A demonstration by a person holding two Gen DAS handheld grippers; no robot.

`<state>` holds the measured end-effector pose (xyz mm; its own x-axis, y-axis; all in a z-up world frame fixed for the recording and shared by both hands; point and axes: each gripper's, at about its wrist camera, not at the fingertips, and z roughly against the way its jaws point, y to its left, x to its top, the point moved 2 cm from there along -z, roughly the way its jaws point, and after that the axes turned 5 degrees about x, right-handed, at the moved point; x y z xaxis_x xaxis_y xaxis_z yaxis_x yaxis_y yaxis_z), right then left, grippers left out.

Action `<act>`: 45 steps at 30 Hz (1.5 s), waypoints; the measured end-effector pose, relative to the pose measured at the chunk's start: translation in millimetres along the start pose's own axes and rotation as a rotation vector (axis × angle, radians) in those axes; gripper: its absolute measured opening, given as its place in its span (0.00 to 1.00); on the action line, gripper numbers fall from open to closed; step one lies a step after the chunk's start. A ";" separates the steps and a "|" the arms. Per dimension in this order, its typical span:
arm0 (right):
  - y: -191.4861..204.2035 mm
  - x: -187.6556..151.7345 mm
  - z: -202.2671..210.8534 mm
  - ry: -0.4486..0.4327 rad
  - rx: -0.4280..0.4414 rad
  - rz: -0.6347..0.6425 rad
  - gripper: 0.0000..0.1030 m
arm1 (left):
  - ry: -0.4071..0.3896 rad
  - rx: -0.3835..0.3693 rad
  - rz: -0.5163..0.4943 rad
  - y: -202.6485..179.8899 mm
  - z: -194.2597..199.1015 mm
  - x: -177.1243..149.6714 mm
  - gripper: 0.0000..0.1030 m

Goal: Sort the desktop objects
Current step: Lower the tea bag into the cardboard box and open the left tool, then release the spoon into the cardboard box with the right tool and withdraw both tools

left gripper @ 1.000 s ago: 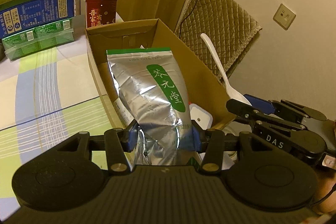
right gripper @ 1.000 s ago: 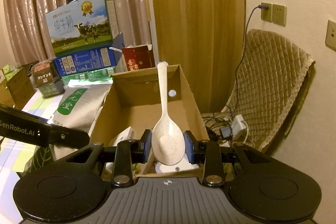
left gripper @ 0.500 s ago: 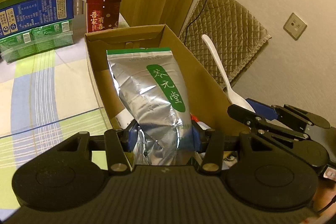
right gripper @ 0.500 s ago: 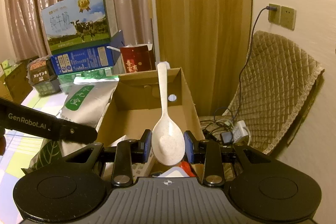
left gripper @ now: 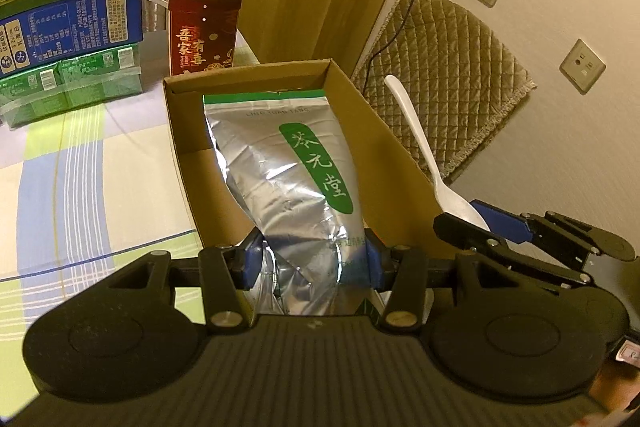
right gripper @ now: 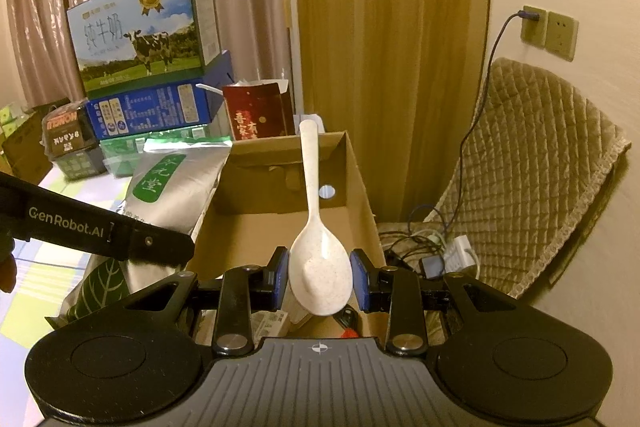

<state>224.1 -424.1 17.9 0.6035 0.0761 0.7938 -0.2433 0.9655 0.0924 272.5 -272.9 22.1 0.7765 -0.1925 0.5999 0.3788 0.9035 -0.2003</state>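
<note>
Open cardboard box (right gripper: 362, 187) on the checked tablecloth (left gripper: 80, 163), at the table's edge by the wooden panel. Inside, at the near end only, small packages and something red, too hidden behind the grippers to name; far end of the floor bare, with a round hole in the back wall. Behind the box, a dark red carton (left gripper: 202, 31) with gold characters, top flaps open. Farther left, a stack: milk carton with a cow picture (right gripper: 144, 31) on a blue box on green shrink-wrapped packs.

Silver foil pouch (left gripper: 288, 179) with a green top band and a green oval label in white characters, creased and twisted near its lower end. Clamped at that crumpled end between the blue pads of the left gripper (left gripper: 310, 263), fingers narrow; held out in front of the box in the left wrist view, beside its left wall in the right wrist view.

White speckled plastic spoon (right gripper: 318, 255), bowl facing up, handle pointing away over the box. Pinched at the bowl's sides by the right gripper (right gripper: 320, 279), fingers narrow.
</note>
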 end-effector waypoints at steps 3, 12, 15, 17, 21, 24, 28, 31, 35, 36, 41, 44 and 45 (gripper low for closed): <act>-1.3 2.4 -3.6 0.003 -0.003 0.001 0.29 | 0.003 0.000 0.004 1.6 -3.9 2.6 0.43; -2.7 7.0 -12.9 0.013 -0.002 0.009 0.29 | 0.015 0.004 0.017 4.7 -14.0 5.5 0.43; -2.5 9.2 -15.4 0.014 -0.002 0.013 0.29 | 0.015 0.006 0.020 4.5 -15.5 6.4 0.43; -2.4 10.3 -17.0 0.014 0.000 0.012 0.29 | 0.013 0.006 0.022 4.8 -16.4 7.5 0.43; -1.4 11.5 -18.4 0.012 -0.001 0.015 0.29 | 0.007 0.006 0.018 4.6 -17.5 9.7 0.43; -0.8 11.8 -18.8 0.013 -0.003 0.017 0.29 | 0.003 0.011 0.019 5.3 -18.8 11.3 0.45; -1.0 12.1 -18.8 0.015 -0.004 0.018 0.29 | -0.018 0.017 0.038 9.0 -15.9 13.9 0.48; -1.0 11.1 -20.0 0.019 -0.001 0.015 0.29 | -0.032 0.026 0.039 12.9 -10.6 14.5 0.48; 0.3 8.2 -22.7 0.028 0.005 0.011 0.29 | -0.042 0.033 0.044 19.3 -4.2 13.1 0.48; 0.8 8.0 -23.7 0.030 0.007 0.008 0.29 | -0.044 0.035 0.046 20.5 -2.8 12.5 0.48; 0.6 9.0 -30.8 0.045 0.047 -0.032 0.50 | -0.055 0.049 0.058 29.7 5.0 6.3 0.50; -0.3 7.1 -24.8 0.026 0.046 -0.038 0.60 | -0.064 0.067 0.059 34.4 10.6 -0.4 0.64; -0.2 6.1 -22.2 0.025 0.045 -0.037 0.61 | -0.072 0.071 0.059 36.1 13.1 -2.9 0.69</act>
<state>244.7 -418.4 9.4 0.6317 0.0471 0.7738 -0.2540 0.9556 0.1492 277.3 -234.6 23.3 0.7576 -0.1122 0.6430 0.2948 0.9378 -0.1837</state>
